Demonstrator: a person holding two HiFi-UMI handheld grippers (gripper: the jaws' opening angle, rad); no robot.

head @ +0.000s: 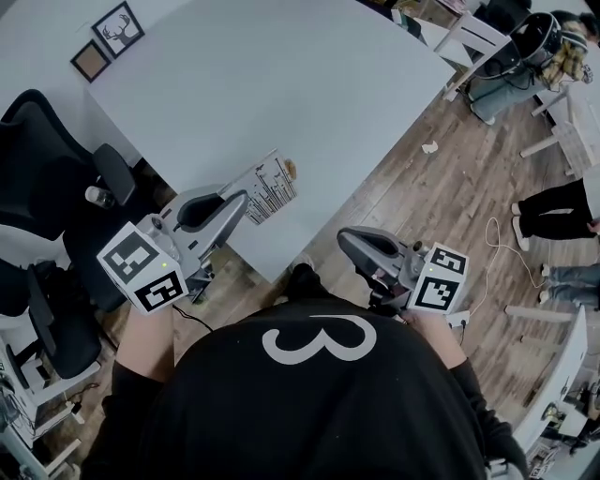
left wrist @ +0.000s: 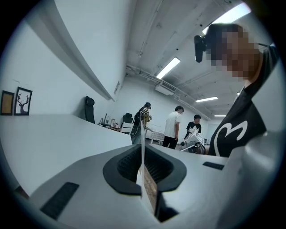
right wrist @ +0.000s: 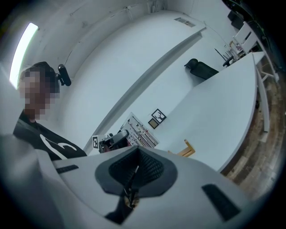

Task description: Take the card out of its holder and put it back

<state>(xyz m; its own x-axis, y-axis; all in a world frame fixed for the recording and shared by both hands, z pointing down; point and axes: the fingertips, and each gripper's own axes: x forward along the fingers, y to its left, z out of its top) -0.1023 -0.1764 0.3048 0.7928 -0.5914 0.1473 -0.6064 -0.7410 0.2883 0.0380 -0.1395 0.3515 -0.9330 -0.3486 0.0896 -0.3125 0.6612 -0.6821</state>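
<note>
My left gripper [head: 240,202] is shut on the lower edge of a white card [head: 268,187] printed with dark lines, holding it up over the near corner of the white table [head: 281,84]. In the left gripper view the card [left wrist: 143,138] shows edge-on, clamped between the pads. A small wooden card holder [head: 291,170] stands on the table just beyond the card, with nothing in it. My right gripper [head: 345,237] hangs off the table's near edge over the floor, shut on nothing. The right gripper view shows the card [right wrist: 142,134] and the holder [right wrist: 188,148] ahead.
Black office chairs [head: 47,169] crowd the left side. Two framed pictures [head: 117,28] stand at the table's far left corner. Wooden floor with a white cable [head: 492,253] lies to the right, where people's legs [head: 553,211] and white furniture [head: 473,37] are.
</note>
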